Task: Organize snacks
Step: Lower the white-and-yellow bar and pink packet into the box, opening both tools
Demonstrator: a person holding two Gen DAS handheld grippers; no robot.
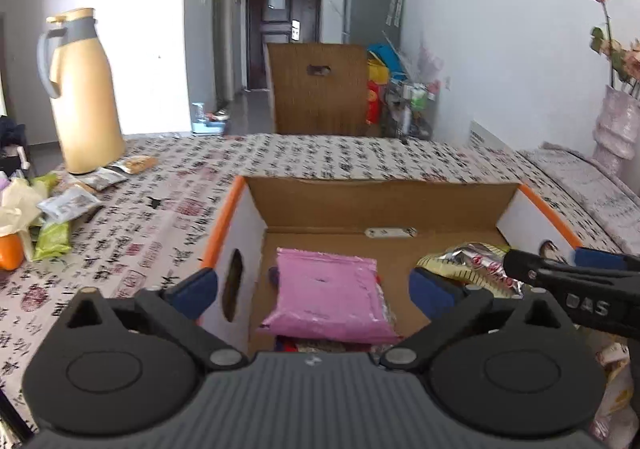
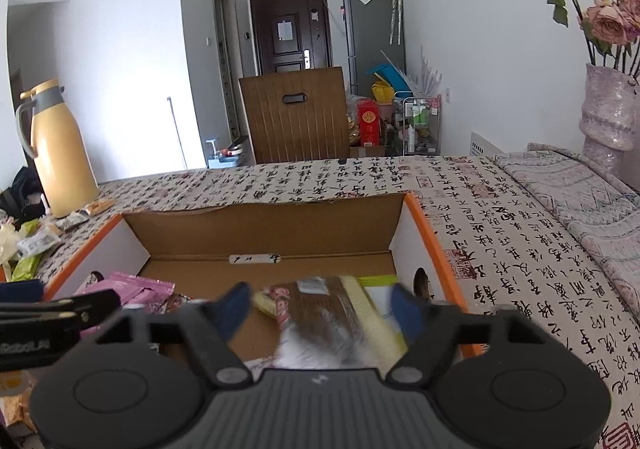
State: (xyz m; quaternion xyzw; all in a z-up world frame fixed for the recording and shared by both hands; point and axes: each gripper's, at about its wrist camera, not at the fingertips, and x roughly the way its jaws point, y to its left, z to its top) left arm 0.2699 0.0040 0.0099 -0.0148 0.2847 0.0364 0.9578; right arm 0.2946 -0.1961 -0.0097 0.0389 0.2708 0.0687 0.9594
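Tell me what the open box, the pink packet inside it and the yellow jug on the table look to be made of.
Box: corrugated cardboard, brown and matt inside, its outer faces printed white with orange edges.
Pink packet: thin plastic film, probably; it creases and shines slightly.
Yellow jug: smooth satin body, painted metal or plastic, with a grey handle that looks plastic.

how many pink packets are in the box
1: a pink packet lies in the cardboard box at its left side, atop other snacks. More could be hidden underneath.
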